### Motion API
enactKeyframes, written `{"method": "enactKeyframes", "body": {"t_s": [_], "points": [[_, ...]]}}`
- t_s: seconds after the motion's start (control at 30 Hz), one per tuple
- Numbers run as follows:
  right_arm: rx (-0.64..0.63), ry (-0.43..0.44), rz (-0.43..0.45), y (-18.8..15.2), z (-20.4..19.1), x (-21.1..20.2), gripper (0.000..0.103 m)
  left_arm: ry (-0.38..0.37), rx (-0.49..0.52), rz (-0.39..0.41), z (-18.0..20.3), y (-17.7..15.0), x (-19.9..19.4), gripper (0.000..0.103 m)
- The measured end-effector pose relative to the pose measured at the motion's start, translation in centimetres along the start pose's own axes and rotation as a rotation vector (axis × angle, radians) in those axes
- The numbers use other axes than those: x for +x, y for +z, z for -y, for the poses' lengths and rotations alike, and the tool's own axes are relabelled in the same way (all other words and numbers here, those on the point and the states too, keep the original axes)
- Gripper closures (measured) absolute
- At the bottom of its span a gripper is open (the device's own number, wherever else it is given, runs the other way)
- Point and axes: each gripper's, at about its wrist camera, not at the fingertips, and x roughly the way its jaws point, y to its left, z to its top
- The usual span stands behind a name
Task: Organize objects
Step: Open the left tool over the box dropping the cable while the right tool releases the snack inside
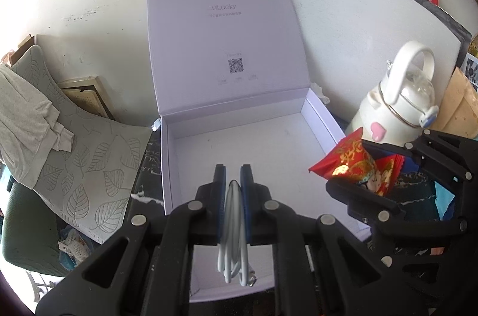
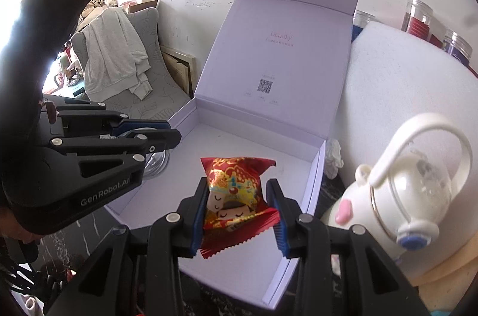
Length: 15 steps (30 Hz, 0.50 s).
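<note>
Hovering over open white gift box (image 1: 239,154): left gripper (image 1: 233,181) clamped on coiled white cable (image 1: 234,235); right gripper (image 2: 239,205) pinching red snack packet (image 2: 236,196), both above box floor.

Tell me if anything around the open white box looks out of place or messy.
Nothing is spilled or damaged. The white box holds nothing yet; its lid stands open. One oddity: a crumpled white wad sits wedged between the box's right wall and the foam sheet. The coiled cable and snack packet are both gripped.
</note>
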Motion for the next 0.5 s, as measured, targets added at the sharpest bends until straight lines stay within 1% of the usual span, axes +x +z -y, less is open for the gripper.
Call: {"method": "enactKeyframes", "body": {"t_s": [0.3,0.43,0.5], "points": [[0.004,-0.034,-0.012,2.7,1.4,2.8,0.065,0.022,0.019,0.016,-0.8,2.6,1.8,0.093],[0.006,-0.066,-0.049,3.1,2.0,4.8,0.065,0.028,0.021,0.012,-1.2,3.3,3.0,0.093],[0.008,-0.067,-0.06,3.2,2.1,5.5,0.065,0.031,0.022,0.005,-1.3,3.4,3.8,0.093]]}}
